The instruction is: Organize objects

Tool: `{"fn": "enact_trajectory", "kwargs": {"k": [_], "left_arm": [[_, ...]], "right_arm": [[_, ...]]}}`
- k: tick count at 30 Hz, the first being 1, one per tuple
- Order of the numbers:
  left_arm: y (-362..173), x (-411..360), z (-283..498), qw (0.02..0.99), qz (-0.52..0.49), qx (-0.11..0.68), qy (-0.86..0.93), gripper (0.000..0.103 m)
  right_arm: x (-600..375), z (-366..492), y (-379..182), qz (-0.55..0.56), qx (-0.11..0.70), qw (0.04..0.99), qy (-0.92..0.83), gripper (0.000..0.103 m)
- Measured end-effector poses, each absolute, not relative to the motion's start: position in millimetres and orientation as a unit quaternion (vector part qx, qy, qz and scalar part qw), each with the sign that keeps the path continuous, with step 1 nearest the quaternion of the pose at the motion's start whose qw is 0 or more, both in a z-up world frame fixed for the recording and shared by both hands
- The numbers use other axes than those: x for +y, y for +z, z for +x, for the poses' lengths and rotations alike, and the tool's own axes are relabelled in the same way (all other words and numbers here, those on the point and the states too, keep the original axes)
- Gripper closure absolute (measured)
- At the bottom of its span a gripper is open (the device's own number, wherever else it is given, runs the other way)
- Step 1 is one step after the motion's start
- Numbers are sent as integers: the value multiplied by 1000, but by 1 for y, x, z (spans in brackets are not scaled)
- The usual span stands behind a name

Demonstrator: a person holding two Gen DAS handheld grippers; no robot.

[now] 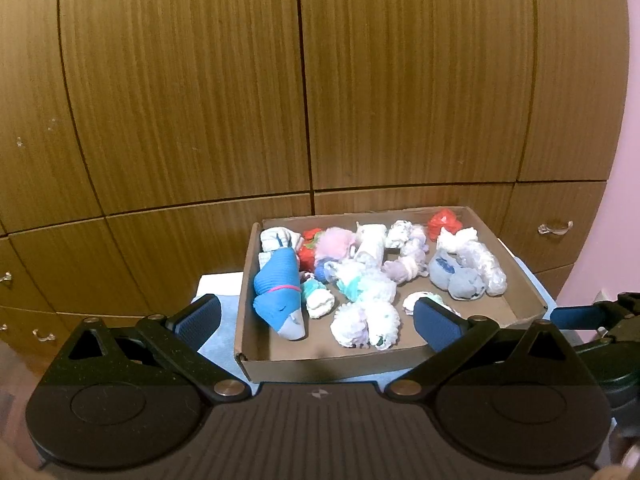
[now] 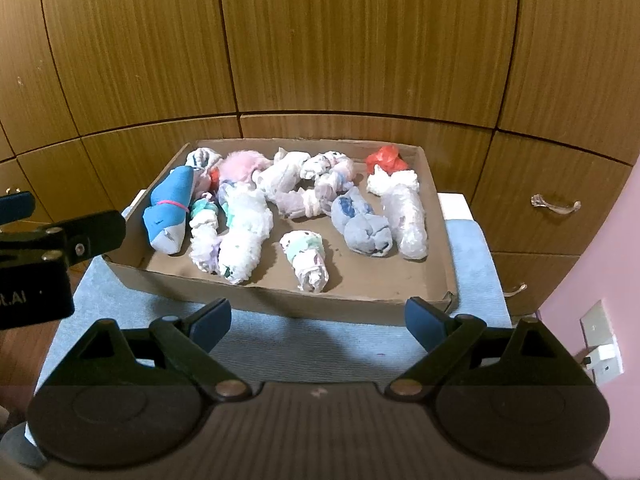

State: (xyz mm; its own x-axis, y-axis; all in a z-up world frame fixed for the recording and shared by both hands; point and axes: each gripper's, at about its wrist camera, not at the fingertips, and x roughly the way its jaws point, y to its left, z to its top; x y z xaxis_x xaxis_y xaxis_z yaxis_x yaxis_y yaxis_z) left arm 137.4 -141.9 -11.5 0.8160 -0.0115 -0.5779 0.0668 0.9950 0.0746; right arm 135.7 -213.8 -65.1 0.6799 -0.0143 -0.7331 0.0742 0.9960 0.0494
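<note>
A shallow cardboard box (image 2: 280, 300) (image 1: 320, 366) sits on a light blue cloth and holds several rolled sock bundles. A blue roll with a pink band (image 2: 170, 208) (image 1: 278, 296) lies at its left. A grey-blue bundle (image 2: 362, 224) (image 1: 458, 278), a white fluffy roll (image 2: 404, 212) and a red piece (image 2: 386, 160) (image 1: 444, 220) lie at the right. A small white-and-green roll (image 2: 306, 260) rests near the front. My left gripper (image 1: 318, 318) hovers open at the box's front edge, holding nothing. My right gripper (image 2: 318, 324) stands open and bare in front of the box.
Wooden cabinet doors and drawers with clear handles (image 2: 556, 204) (image 1: 554, 228) stand right behind the box. A pink wall with a socket plate (image 2: 602, 340) is at the right. The light blue cloth (image 2: 304, 344) covers the surface under the box.
</note>
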Motion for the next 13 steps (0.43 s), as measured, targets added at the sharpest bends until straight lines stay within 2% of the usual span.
{"fn": "enact_trajectory", "kwargs": {"k": [13], "left_arm": [[-11,-147,141,953,46,297,-37,1]], "right_arm": [[-213,137,-68,39,404,914,-21,10]]}}
